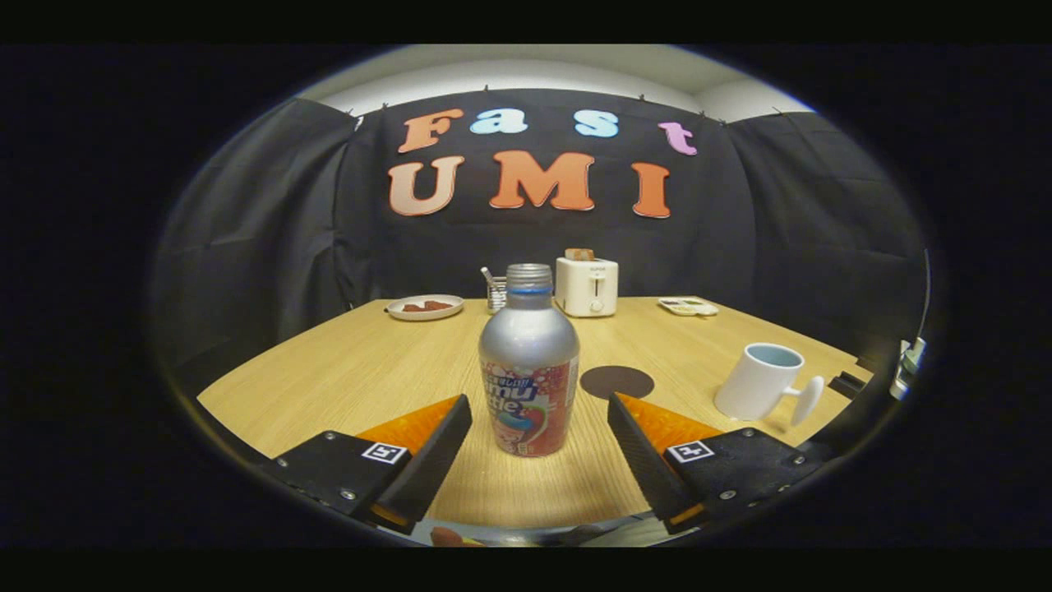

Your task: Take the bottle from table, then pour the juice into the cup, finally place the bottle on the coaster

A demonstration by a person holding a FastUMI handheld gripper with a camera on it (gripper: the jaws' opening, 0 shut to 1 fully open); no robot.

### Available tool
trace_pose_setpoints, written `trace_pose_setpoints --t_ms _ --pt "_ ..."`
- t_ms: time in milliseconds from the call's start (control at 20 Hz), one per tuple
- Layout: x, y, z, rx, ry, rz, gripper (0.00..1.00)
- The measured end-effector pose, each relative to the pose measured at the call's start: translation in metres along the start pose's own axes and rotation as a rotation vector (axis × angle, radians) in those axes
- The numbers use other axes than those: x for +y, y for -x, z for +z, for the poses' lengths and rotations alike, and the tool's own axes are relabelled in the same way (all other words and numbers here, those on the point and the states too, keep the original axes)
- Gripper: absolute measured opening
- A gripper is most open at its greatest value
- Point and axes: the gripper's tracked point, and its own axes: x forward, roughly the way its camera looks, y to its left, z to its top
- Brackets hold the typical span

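Bottle upright, between spread claw fingers, untouched

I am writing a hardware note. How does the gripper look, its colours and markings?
The gripper has two black wedge-shaped fingers with orange upper faces. Each sits on a black block with small screws and a white square tag bearing a black pattern.

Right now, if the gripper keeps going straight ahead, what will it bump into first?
The bottle. It stands upright on the table, just ahead of the open gripper and lined up with the gap between its fingers, so it would likely slide in between them. Exact depth is hard to judge.
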Motion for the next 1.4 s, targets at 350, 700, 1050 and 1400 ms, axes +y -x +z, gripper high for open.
trace_pose_setpoints --t_ms 350,700,1050,1400 --pt "-0.006 -0.022 -0.019 0.060 -0.012 -0.014 0.99" --pt "0.003 -0.044 -0.027 0.088 0.026 0.006 0.99" --pt "0.007 -0.054 -0.025 0.065 0.021 0.014 0.82" --pt "0.017 -0.055 -0.019 0.044 0.058 0.030 0.75"
